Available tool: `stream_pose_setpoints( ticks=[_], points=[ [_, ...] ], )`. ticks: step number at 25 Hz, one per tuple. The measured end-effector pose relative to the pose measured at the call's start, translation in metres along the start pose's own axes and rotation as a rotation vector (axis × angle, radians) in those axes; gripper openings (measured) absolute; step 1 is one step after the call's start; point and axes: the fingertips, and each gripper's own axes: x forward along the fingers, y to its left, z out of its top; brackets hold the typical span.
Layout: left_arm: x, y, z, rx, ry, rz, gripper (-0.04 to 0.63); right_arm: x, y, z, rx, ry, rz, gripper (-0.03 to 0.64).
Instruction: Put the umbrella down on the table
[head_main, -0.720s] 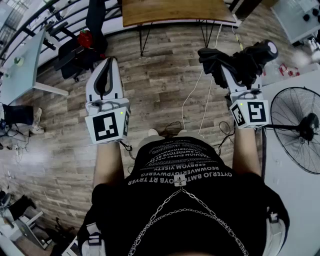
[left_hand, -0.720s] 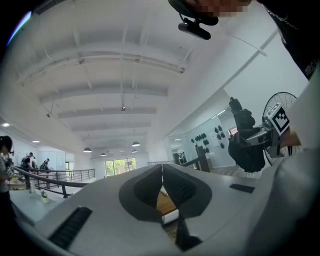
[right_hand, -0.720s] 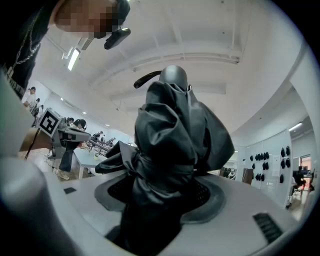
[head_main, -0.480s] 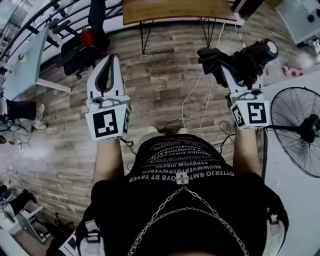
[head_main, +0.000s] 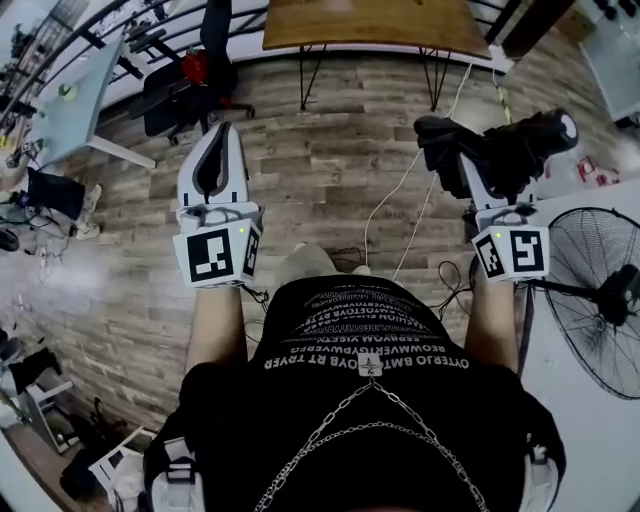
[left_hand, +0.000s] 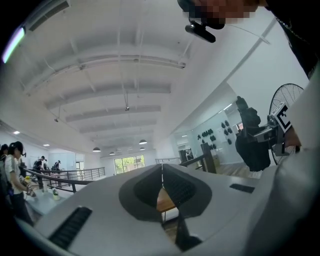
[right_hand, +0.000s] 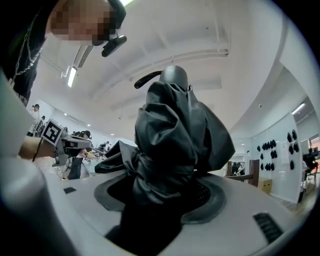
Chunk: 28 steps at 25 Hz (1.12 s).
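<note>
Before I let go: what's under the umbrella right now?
Under the umbrella, in the right gripper: wooden floor and a white cable. The patch directly beneath is covered.

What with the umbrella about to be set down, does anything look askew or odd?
The umbrella sits crosswise in the right gripper, fabric loosely bunched, one flap sticking out sideways. Otherwise nothing stands out; the left gripper is shut and empty.

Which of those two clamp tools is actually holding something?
The right gripper: its jaws are clamped on the black folded umbrella. The left gripper has its jaws closed together with nothing between them.
</note>
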Motion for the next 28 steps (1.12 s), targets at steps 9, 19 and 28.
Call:
stream_pose_setpoints(
  ticks=[9,19,28],
  points=[
    [0.030,0.001,-0.011,0.031,0.037,-0.005,0.031,0.029,-0.020,-0.006,0.011,-0.017,-0.003,0.284],
    [0.087,0.039,-0.040,-0.035,0.047,-0.052,0.031,0.104,-0.009,-0.015,0.025,0.012,0.015,0.284],
    [0.143,0.101,-0.060,-0.028,0.048,-0.044,0.031,0.189,0.005,-0.017,0.072,0.022,0.028,0.284]
  ],
)
